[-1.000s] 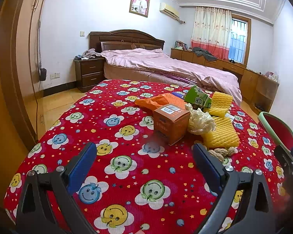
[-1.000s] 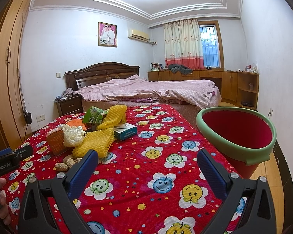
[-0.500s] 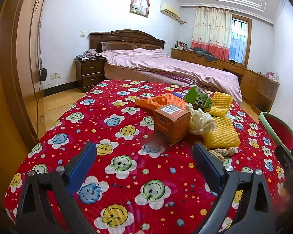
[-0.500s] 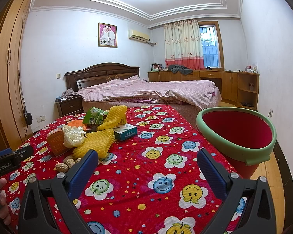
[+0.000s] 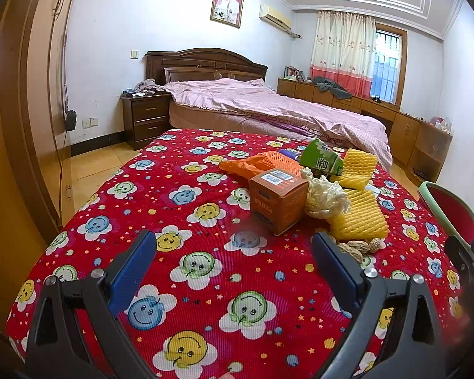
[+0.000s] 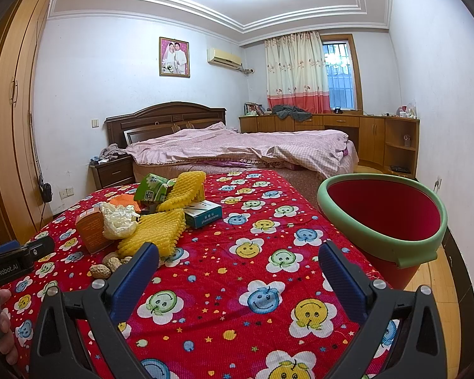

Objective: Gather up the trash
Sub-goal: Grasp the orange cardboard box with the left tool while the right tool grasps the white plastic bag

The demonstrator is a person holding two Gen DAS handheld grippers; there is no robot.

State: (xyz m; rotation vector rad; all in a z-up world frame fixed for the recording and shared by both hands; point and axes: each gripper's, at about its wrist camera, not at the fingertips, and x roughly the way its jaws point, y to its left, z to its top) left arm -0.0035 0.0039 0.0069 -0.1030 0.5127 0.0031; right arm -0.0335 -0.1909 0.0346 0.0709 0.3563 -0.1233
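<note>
Counter (image 5: 186, 170): covered by a red cloth printed with smiley-face flowers; carries all the trash in one loose cluster.

Left gripper (image 5: 233, 254): jaws spread wide, nothing between them, held low over bare cloth. The cluster lies ahead of it and to its right; the peanuts (image 5: 360, 246) sit just beyond its right finger.

Right gripper (image 6: 238, 262): jaws spread wide, holding nothing, over bare cloth. The cluster lies ahead and to its left; the bin lies ahead and to its right.

Trash items:
- Orange box (image 5: 278, 200), nearest to the left gripper, label on top.
- Crumpled white wrapper (image 5: 327, 197), touching the orange box's right side.
- Yellow foam net (image 5: 358, 218), flat, beside the wrapper; a second yellow foam net (image 5: 357, 165) propped up behind it.
- Green carton (image 5: 320, 159), tilted, at the back of the cluster.
- Orange mesh piece (image 5: 262, 164), behind the orange box.
- Blue-and-white box (image 6: 203, 213), lying flat on the right side of the cluster, seen from the right wrist.

Bin (image 6: 426, 246): red with a green rim, at the counter's right edge, tilted with its mouth toward the right wrist camera, well apart from the cluster.

Background: bed (image 6: 237, 148) with a pink quilt.
</note>
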